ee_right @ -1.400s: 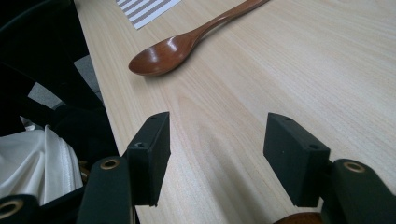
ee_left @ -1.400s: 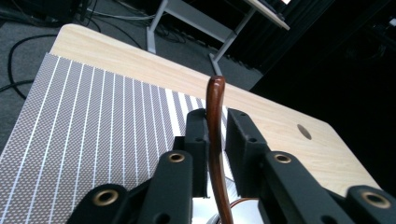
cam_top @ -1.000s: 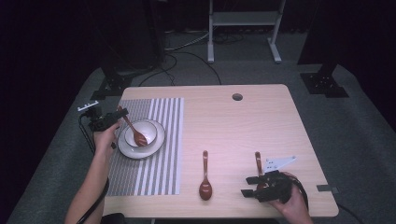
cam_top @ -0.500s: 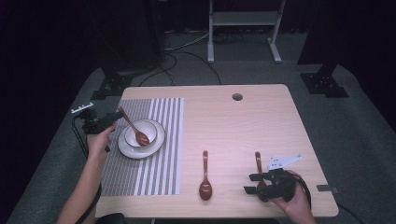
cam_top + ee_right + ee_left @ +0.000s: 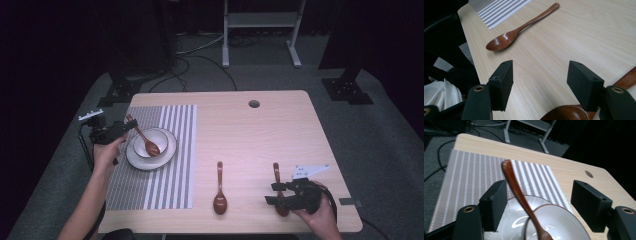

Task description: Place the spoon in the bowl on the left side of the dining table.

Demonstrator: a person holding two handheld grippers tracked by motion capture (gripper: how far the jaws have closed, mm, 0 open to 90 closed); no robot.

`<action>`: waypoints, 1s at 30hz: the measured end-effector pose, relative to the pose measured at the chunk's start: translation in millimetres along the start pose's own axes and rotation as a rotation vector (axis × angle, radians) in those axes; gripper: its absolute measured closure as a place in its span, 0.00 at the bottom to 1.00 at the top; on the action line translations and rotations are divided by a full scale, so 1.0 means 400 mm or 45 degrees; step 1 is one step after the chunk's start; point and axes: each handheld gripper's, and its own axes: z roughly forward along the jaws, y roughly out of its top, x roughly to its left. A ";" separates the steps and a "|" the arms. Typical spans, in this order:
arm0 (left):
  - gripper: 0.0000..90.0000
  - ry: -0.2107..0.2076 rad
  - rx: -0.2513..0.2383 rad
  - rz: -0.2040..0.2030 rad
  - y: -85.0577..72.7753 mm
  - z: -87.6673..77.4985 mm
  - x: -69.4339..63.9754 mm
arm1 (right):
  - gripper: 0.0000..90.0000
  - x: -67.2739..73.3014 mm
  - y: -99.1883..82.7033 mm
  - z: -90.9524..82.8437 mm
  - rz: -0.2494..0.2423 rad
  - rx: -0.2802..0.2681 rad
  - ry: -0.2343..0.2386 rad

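A brown wooden spoon (image 5: 145, 140) leans in a white bowl (image 5: 159, 138) on a white plate (image 5: 150, 159), its handle (image 5: 514, 183) pointing up and to the left. My left gripper (image 5: 127, 129) has just been opening. Its jaws (image 5: 541, 195) stand apart around the handle, which runs close by the left pad (image 5: 495, 203). A second spoon (image 5: 220, 187) lies mid-table near the front. My right gripper (image 5: 272, 193) is open over the bowl end of a third spoon (image 5: 276, 174), whose bowl (image 5: 564, 113) shows just below the jaws (image 5: 544, 77).
The plate sits on a grey-striped placemat (image 5: 165, 175) on the left half of the wooden table (image 5: 250, 135). A round cable hole (image 5: 254, 104) is near the far edge. A metal stand (image 5: 260, 30) and cables lie on the floor beyond.
The left gripper's jaws have widened off the spoon handle and the hand has drawn slightly left. The spoon stays leaning in the bowl. The right gripper has hardly moved.
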 end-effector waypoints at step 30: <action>0.12 -0.135 0.085 0.110 -0.022 0.042 -0.128 | 0.39 -0.002 -0.010 -0.010 0.014 -0.016 -0.018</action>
